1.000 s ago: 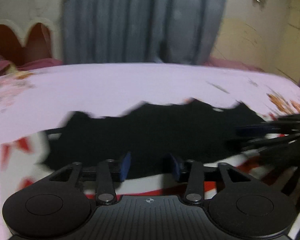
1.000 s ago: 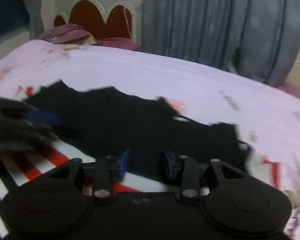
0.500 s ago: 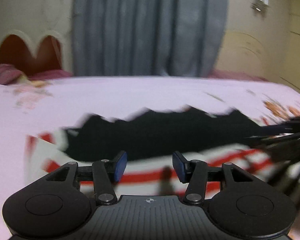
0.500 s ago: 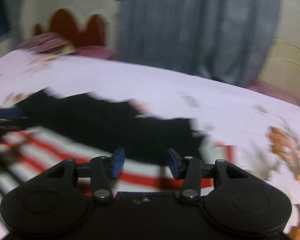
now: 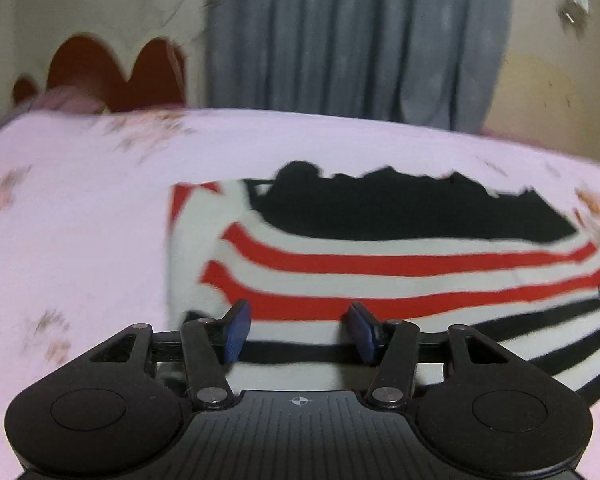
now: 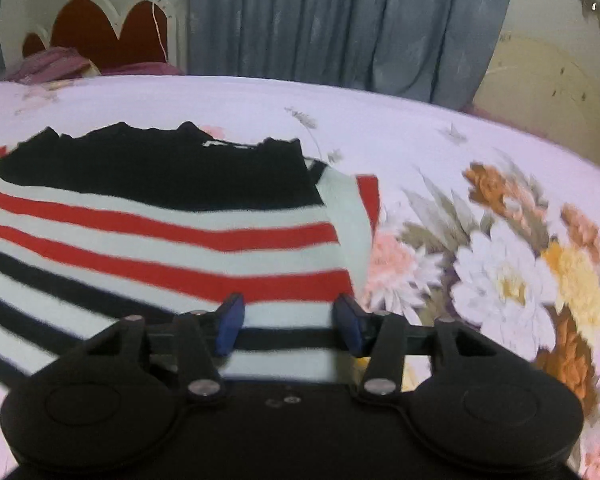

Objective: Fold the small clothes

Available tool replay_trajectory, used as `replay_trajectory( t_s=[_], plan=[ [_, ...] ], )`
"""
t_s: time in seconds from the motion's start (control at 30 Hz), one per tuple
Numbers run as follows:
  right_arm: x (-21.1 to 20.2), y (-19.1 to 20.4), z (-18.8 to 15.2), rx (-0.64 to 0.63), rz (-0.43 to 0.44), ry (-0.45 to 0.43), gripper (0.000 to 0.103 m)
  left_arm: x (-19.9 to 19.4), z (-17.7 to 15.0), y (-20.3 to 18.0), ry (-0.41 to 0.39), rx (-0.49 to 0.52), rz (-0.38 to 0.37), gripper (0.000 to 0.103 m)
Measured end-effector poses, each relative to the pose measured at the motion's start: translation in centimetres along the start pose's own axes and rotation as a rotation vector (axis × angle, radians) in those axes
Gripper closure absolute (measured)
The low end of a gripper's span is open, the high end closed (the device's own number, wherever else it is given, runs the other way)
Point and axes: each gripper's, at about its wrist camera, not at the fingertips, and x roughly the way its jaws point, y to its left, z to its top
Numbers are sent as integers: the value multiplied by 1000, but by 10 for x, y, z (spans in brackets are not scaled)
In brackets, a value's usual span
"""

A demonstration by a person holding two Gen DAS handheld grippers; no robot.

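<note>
Both grippers wide open over the striped sweater!

Left gripper point(image 5: 298, 330) fingers spread wide, holding nothing, low centre of frame above the sweater point(image 5: 380, 276). Right gripper point(image 6: 286, 326), same story, fingers wide over the sweater point(image 6: 160, 240), which fills the left of its frame. The sweater lies flat on the floral bed point(image 6: 500, 280), curtain point(image 6: 340, 20) across the top.
</note>
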Motion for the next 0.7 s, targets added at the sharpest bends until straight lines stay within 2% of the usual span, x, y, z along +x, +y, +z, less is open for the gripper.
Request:
replay_trajectory(
  t_s=[0.07,0.13,0.23,0.33,0.37,0.4,0.47,0.53,0.6,0.7],
  plan=[
    [-9,10,6,-13,-17,-15,63,-8,4,-3,1,-23,-8,49],
    [-29,24,12,15,43,-80,63,-21,3,-16,-24,-53,-72,49],
    [-41,57,9,-16,127,-87,63,-30,-4,-58,-18,44,-116,49],
    [-32,89,1,-84,157,-22,62,-25,-14,-93,47,118,-164,48],
    [-26,96,-4,-102,138,25,61,-20,-19,-105,89,169,-143,43],
    [-22,100,-10,-119,120,53,61,-20,-24,-115,89,223,-109,43],
    [-28,108,-16,-154,97,40,60,-25,-24,-123,77,250,-92,43],
    [-32,102,-13,-122,130,48,62,-32,-22,-116,51,216,-130,43],
    [-30,94,-14,-124,115,52,63,-34,-21,-105,55,204,-74,43],
    [-41,69,-19,-105,49,47,63,-44,-24,-68,23,131,-11,43]
  ],
)
